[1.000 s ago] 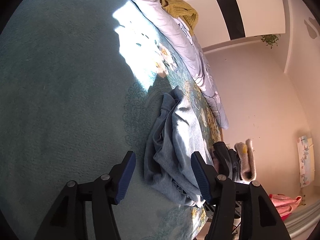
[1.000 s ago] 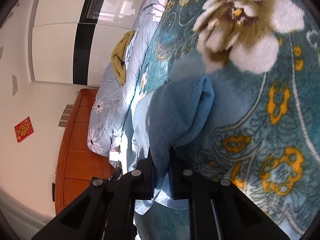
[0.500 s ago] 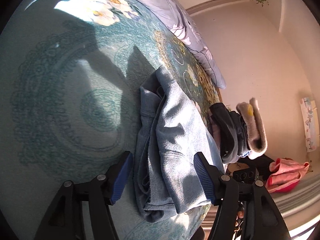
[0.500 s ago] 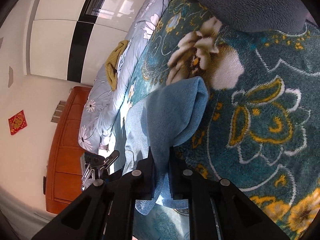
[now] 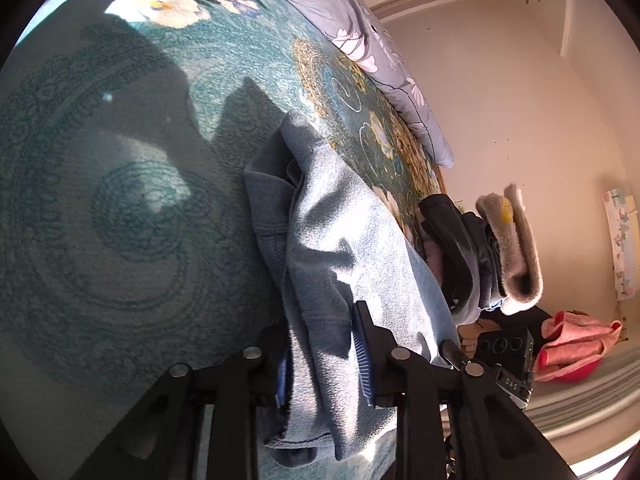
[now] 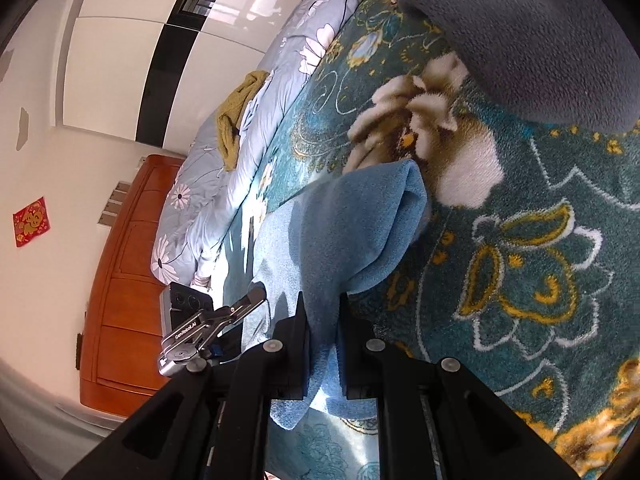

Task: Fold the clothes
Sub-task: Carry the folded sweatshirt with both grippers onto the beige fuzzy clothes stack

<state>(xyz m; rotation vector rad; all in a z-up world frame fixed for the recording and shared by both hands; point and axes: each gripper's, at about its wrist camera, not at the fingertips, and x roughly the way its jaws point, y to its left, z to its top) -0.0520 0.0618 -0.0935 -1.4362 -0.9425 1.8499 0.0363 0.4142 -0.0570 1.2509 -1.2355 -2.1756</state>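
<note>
Grey fleece (image 6: 532, 36) cut off, top edge.

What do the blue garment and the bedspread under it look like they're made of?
The blue garment looks like soft fleece: matte, finely napped, bending in thick rounded folds. The bedspread looks like plush pile fabric, fuzzy and tufted where the flower pattern catches light. Fibre content can't be told.
</note>
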